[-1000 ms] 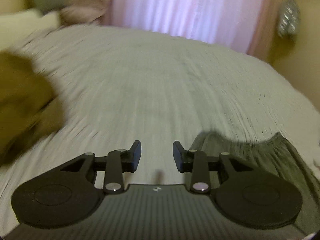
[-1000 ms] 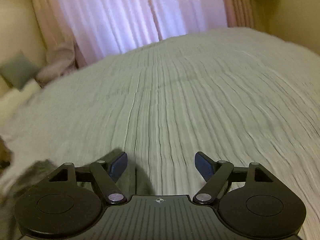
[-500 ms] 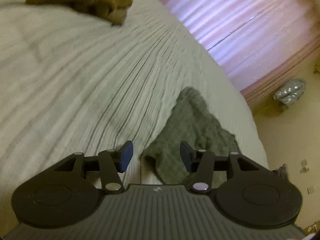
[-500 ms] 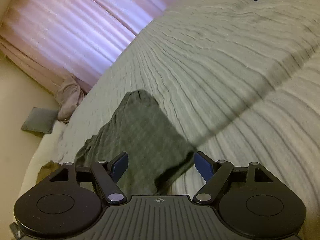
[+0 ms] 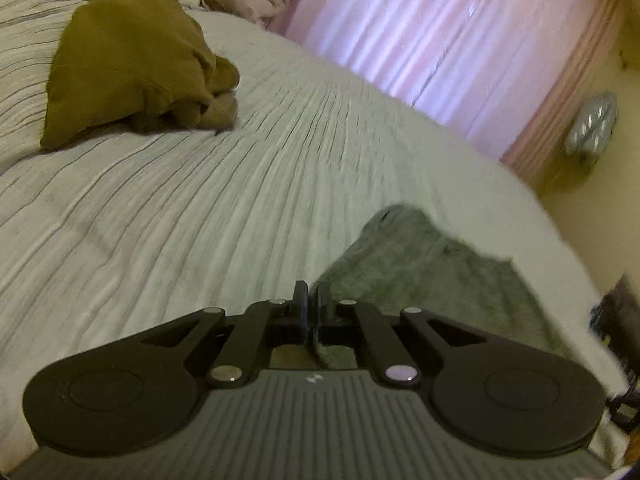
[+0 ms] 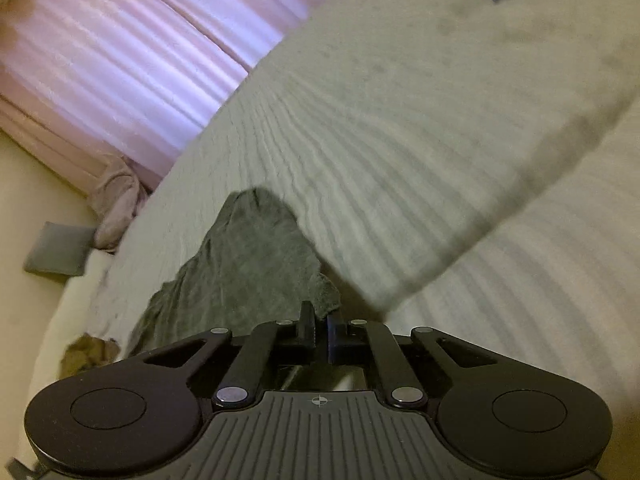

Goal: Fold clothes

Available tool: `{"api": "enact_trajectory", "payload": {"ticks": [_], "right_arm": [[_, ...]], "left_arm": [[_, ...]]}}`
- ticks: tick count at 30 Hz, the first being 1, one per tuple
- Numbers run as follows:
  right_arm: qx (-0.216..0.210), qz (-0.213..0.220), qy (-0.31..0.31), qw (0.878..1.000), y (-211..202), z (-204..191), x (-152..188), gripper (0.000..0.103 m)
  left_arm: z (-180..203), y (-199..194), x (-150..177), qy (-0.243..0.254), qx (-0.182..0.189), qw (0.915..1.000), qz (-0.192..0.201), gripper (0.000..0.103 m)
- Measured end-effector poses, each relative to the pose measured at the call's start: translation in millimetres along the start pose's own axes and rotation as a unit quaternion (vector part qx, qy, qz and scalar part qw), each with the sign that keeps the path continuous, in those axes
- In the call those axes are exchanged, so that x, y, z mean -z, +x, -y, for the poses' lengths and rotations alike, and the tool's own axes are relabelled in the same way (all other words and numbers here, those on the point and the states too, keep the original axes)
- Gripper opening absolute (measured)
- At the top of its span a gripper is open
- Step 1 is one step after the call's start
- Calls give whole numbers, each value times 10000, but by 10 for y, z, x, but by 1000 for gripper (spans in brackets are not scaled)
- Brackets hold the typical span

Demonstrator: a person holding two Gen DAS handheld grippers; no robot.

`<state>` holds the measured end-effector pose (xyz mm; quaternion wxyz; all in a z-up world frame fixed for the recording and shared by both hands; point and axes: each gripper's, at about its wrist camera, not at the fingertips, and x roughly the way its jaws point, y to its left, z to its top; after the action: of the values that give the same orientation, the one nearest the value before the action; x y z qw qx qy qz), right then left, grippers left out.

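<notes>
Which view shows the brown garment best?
The left wrist view: the brown garment lies whole and crumpled on the bedspread, well lit. The right wrist view catches only a small blurred scrap at its lower left.

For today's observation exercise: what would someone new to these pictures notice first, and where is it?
A dark grey garment lies rumpled on the ribbed pale bedspread, with each hand-held gripper, left and right, shut on a near edge of it. A crumpled brown garment sits farther up the bed, and pink curtains glow behind.
</notes>
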<state>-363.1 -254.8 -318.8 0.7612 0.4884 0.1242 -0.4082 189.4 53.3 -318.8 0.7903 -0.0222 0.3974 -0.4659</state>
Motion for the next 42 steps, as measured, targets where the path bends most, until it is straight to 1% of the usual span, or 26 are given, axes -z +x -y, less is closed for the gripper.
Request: {"api": "enact_trajectory", "payload": {"ticks": [1, 3, 6, 7, 8, 9, 10, 12, 14, 15, 17, 19, 21, 22, 25, 26, 30, 31, 32, 33, 34, 35, 36, 37, 40, 42], "right_arm": [[36, -21, -24, 10000, -17, 31, 13, 4], [216, -252, -75, 9994, 71, 91, 47, 5], [396, -333, -178, 9985, 172, 82, 113, 7], [402, -272, -148, 9987, 134, 65, 122, 24], [398, -203, -95, 9990, 89, 45, 127, 32], [382, -95, -48, 9992, 20, 27, 135, 50], [389, 14, -35, 9992, -58, 13, 147, 63], [429, 163, -66, 9989, -208, -7, 170, 63], [337, 150, -41, 9993, -325, 18, 207, 63], [241, 146, 21, 9996, -333, 27, 213, 63], [5, 207, 231, 9995, -355, 86, 231, 63], [-87, 262, 437, 9987, -321, 128, 174, 63], [-148, 243, 578, 9979, -253, 152, 151, 60], [-130, 200, 624, 9978, -210, 152, 145, 55], [-15, 125, 672, 9977, -139, 157, 139, 51], [-26, 109, 677, 9976, -135, 161, 139, 51], [-5, -20, 633, 9980, -85, 174, 119, 51], [-6, -49, 619, 9981, -55, 175, 104, 50], [8, -80, 595, 9982, -18, 181, 93, 46], [33, -116, 566, 9983, 19, 190, 83, 32], [63, -171, 527, 9984, 57, 201, 73, 16], [82, -229, 475, 9986, 94, 211, 66, 8], [122, -242, 394, 9989, 106, 212, 62, 2], [177, -231, 300, 9991, 103, 210, 60, 2], [326, -41, 98, 9994, 0, 222, 43, 2], [407, -156, 75, 9990, 28, 249, 52, 2]], "left_arm": [[-12, 50, 45, 42, -126, 9999, -101, 3], [-34, 145, 133, 123, -369, 9988, -286, 9], [-4, 67, 210, 32, -556, 9984, -102, 18], [16, 10, 235, -13, -674, 9977, -16, 24], [44, -57, 266, 17, -851, 9963, 80, 29], [70, -124, 299, 50, -1011, 9947, 162, 29], [93, -188, 334, 106, -1069, 9941, 165, 29], [137, -317, 406, 196, -1144, 9931, 162, 29], [187, -451, 510, -28, -649, 9979, 44, 29], [237, -501, 566, -209, -327, 9992, -32, 29], [371, -531, 665, -544, 253, 9980, -179, 29], [557, -510, 763, -779, 836, 9928, -358, 29], [803, -478, 838, -732, 1339, 9866, -572, 29], [920, -451, 870, -636, 1508, 9840, -701, 30], [1224, -371, 1005, -438, 1784, 9777, -1021, 34], [1274, -331, 1049, -416, 1795, 9767, -1103, 37], [1438, -176, 1184, -352, 1773, 9749, -1301, 37], [1463, -136, 1212, -347, 1734, 9754, -1315, 35], [1471, -99, 1238, -324, 1648, 9767, -1334, 30], [1470, -65, 1258, -276, 1600, 9772, -1365, 24], [1470, -34, 1277, -222, 1562, 9775, -1400, 4], [1472, -19, 1291, -124, 1589, 9764, -1455, 1], [1486, -27, 1305, 36, 1591, 9764, -1463, 1], [1506, -36, 1325, 245, 1532, 9770, -1463, 1], [1511, 41, 1415, 516, 1377, 9755, -1635, 1], [1522, 57, 1447, 498, 1363, 9743, -1720, 1]]}}
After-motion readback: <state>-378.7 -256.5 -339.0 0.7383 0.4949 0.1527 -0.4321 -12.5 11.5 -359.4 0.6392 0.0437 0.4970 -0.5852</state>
